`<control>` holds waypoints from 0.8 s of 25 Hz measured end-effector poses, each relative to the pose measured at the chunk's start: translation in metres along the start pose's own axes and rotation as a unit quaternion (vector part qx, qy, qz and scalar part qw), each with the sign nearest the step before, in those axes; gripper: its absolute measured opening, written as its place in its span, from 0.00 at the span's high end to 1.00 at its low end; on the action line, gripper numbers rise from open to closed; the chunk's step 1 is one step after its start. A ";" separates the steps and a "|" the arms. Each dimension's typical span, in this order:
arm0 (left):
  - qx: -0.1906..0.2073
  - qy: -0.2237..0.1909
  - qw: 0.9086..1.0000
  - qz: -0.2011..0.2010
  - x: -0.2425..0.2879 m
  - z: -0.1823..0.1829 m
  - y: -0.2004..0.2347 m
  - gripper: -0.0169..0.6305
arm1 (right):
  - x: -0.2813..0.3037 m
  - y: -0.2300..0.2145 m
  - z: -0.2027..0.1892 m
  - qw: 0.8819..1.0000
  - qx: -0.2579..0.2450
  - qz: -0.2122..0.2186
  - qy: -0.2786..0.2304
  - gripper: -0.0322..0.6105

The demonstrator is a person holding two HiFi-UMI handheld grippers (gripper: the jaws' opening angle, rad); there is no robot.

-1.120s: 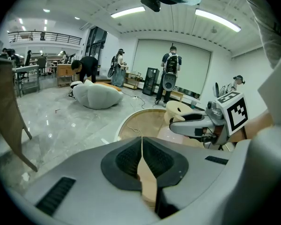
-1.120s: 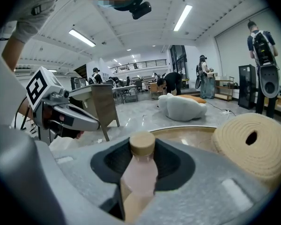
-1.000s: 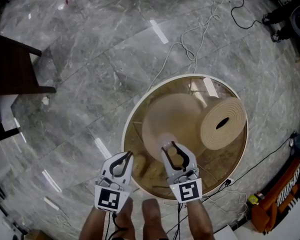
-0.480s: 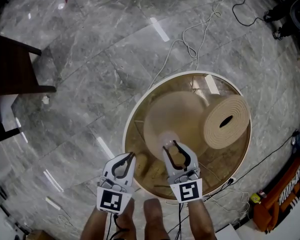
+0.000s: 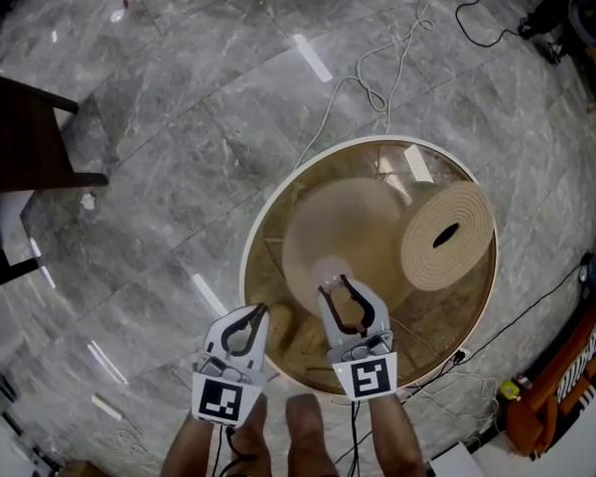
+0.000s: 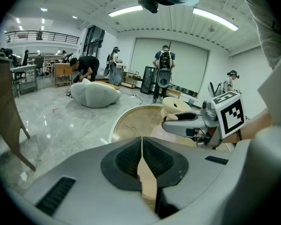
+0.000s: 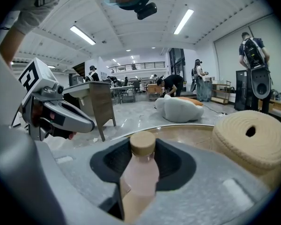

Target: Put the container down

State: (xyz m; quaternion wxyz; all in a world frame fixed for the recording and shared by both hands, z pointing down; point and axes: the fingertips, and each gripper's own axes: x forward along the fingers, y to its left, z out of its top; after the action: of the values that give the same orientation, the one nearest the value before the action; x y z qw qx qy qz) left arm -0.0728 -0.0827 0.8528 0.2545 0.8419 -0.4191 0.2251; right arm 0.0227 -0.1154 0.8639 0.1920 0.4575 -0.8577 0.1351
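My right gripper (image 5: 340, 288) is shut on a pale pink bottle (image 7: 139, 172) with a tan wooden cap (image 7: 143, 143). The bottle stands upright between the dark pads, its body filling the gap. In the head view the bottle (image 5: 328, 270) hangs over the near part of a round glass table (image 5: 253, 237) with a white rim. My left gripper (image 5: 246, 316) is just to the left, over the table's near edge, shut with nothing in it. Its pads meet in the left gripper view (image 6: 142, 149). The bottle's base is hidden by the jaws.
A tan coiled round cushion (image 5: 447, 229) lies on the table's right side, over a tan cone base (image 5: 348, 222). White cables (image 5: 377, 87) trail over the grey marble floor. Dark wooden furniture (image 5: 20, 137) stands at the left, orange equipment (image 5: 561, 386) at the lower right. People stand far off.
Both grippers stay nearly where they were. The right gripper with the bottle has edged slightly left over the table.
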 end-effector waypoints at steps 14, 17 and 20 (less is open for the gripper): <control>0.011 -0.012 1.000 -0.002 -0.018 0.024 -0.011 0.94 | -0.015 0.009 0.022 1.000 0.002 0.007 0.004 0.60; 0.018 -0.018 1.000 -0.004 -0.027 0.042 -0.016 0.94 | -0.024 0.008 0.039 1.000 0.012 0.001 -0.003 0.60; 0.027 -0.028 0.999 -0.007 -0.034 0.065 -0.019 0.94 | -0.033 0.004 0.059 1.000 0.012 -0.005 -0.008 0.60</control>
State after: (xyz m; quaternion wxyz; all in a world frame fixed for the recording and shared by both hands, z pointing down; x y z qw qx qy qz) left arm -0.0649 -0.0923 0.7778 0.2215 0.8571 -0.4144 0.2110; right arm 0.0240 -0.1131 0.7964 0.1801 0.4655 -0.8550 0.1407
